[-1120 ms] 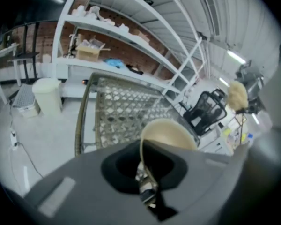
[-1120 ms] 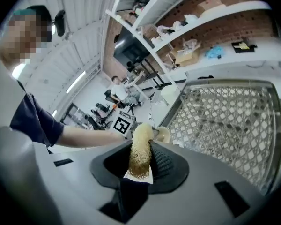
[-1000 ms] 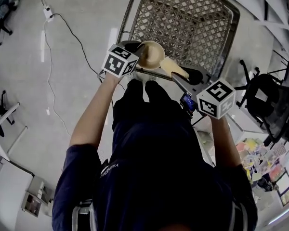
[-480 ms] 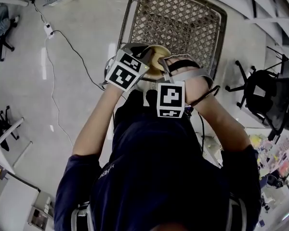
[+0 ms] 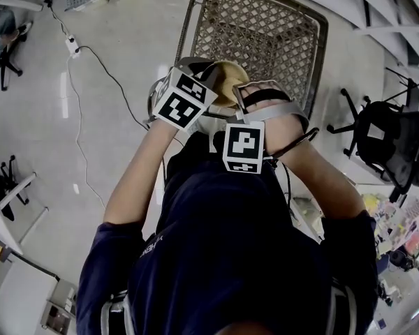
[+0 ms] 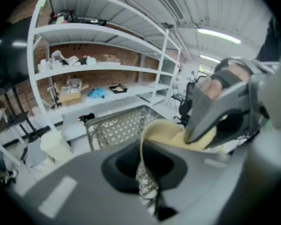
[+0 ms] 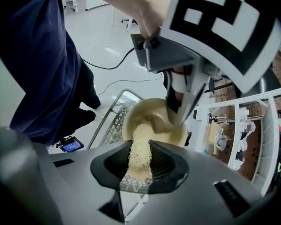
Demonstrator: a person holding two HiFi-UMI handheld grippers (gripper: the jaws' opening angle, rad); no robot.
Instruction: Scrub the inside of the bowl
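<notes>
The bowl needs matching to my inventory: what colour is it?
The bowl is pale cream-yellow, best seen in the right gripper view.

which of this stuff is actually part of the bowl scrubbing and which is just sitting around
In the job:
- bowl, held by its rim in the left gripper
- sponge, clamped in the right gripper and reaching into the bowl

Just lying about:
- cart below the bowl
- shelves
- office chair
- power strip on the floor

Sponge (image 7: pixel 140 142) in bowl (image 7: pixel 150 110) betw. L tool (image 6: pixel 145 172) & R tool (image 7: pixel 140 165), cart (image 5: pixel 265 33) beyond.
</notes>
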